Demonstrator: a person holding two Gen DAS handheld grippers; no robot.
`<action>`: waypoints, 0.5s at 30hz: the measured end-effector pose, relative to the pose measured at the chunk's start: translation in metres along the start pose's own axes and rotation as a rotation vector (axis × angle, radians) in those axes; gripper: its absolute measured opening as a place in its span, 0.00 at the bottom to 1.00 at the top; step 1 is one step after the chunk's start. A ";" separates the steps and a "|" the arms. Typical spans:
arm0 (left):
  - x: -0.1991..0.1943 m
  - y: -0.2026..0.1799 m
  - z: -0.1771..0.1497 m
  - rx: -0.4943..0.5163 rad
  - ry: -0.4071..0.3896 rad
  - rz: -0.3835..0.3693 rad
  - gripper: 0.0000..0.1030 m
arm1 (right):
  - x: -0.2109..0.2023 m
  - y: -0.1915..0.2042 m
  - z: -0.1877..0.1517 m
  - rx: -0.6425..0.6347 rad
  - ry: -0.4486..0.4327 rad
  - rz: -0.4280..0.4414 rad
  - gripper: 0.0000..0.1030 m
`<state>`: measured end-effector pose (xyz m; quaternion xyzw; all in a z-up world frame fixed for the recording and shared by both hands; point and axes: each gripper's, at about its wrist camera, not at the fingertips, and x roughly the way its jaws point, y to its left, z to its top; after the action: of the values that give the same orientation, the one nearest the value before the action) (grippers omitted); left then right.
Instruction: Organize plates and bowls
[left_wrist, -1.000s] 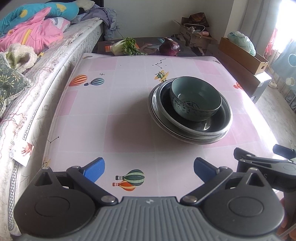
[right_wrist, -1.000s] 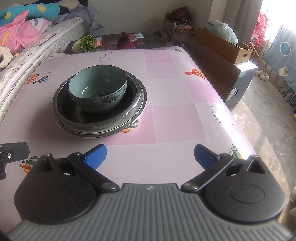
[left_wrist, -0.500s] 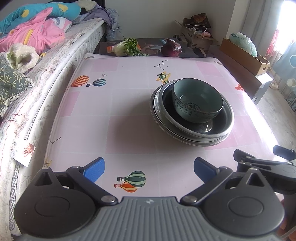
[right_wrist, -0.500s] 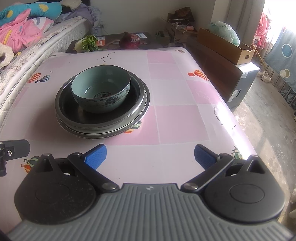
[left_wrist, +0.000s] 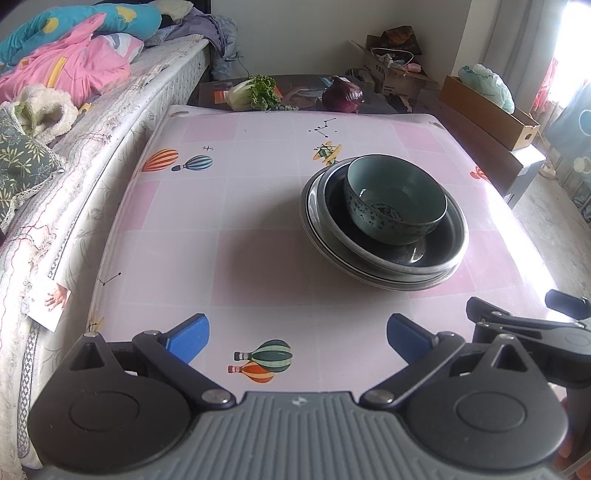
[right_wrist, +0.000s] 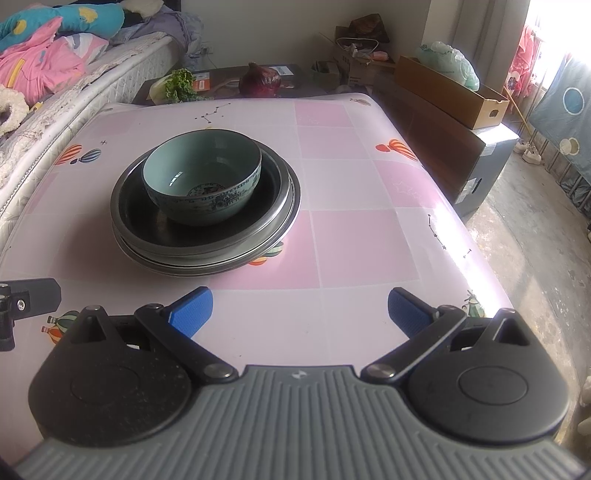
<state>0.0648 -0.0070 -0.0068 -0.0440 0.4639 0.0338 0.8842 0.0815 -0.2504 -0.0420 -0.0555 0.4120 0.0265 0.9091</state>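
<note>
Here, the table (left_wrist: 258, 229) with its pink checked cloth and balloon prints fills most of both views, and your stack sits on it: metal plates (left_wrist: 384, 269) nested one inside another, with a teal patterned bowl (left_wrist: 395, 199) standing upright in the top plate. The bowl sits toward the far side of that plate, not centred.

From your left gripper (left_wrist: 297, 338) the stack lies ahead and to the right, well apart from the blue fingertips (left_wrist: 188, 338); the jaws stand wide apart with nothing between them but cloth. From your right gripper (right_wrist: 300, 312) the plates (right_wrist: 207, 251) and bowl (right_wrist: 202, 184) lie ahead and to the left, the near rim of the lowest plate close to the left blue pad (right_wrist: 192, 308) but not touching it. These jaws are also spread wide and hold nothing.

Beyond the table's far edge lie a leafy cabbage (left_wrist: 253, 93) and a purple cabbage (left_wrist: 342, 99).

Against a second ago, you have drawn both grippers slightly back: in the left view the stack sits a little farther up and to the right, in the right view a little farther off. The bowl and plates keep the same arrangement, and both jaws are as wide as before.
</note>
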 end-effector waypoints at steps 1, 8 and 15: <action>0.000 0.000 0.000 0.000 0.000 0.000 1.00 | 0.000 0.000 0.000 0.000 0.000 0.000 0.99; 0.001 0.000 -0.001 -0.001 0.002 -0.001 1.00 | 0.000 0.000 0.000 0.000 -0.001 0.001 0.99; 0.001 0.000 -0.001 -0.002 0.003 -0.002 1.00 | 0.001 0.000 -0.002 0.001 0.002 0.001 0.99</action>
<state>0.0648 -0.0070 -0.0085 -0.0452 0.4650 0.0335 0.8835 0.0807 -0.2504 -0.0438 -0.0548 0.4131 0.0265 0.9087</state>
